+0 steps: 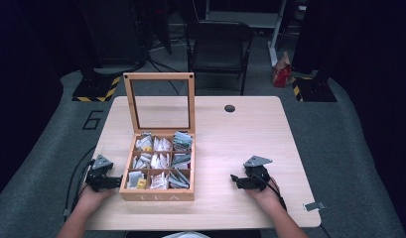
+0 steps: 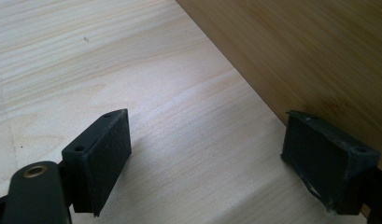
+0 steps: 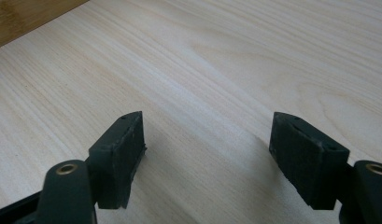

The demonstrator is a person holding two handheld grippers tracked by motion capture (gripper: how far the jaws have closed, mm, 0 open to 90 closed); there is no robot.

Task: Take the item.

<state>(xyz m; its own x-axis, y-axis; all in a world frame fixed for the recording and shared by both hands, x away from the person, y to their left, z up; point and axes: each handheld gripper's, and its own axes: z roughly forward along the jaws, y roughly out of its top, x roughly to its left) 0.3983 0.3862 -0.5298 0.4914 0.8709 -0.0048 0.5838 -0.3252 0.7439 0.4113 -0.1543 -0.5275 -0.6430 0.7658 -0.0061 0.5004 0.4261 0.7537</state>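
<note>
1. One pale wooden counter, rounded at the corners, standing on grey floor; one small dark round hole near its far edge; one small grey clip at its near right corner.
2. One black folding chair beyond the far edge, well apart from everything on the counter.
3. One wooden tea box on the left half of the counter, lettered "TEA" on the near wall, lid raised upright with a clear pane framed in wood.
4. Nine compartments inside the box, three rows of three, each holding tea sachets; mostly white packets in the left and middle columns, grey-green ones in the right column, yellow showing in two of the left cells. Exact sachet count too small to tell.
5. Two hands, one at each near corner, forearms entering from the bottom edge.
6. Two grippers, each resting low on the counter:
   - left gripper just beside the box's left wall near the front corner, jaws spread wide apart with nothing between; same seen in the left gripper view, bare wood between the pads and the box wall close by the right jaw.
   - right gripper well apart from the box, on the right half, jaws likewise spread wide and empty, bare counter between them in the right gripper view.
</note>
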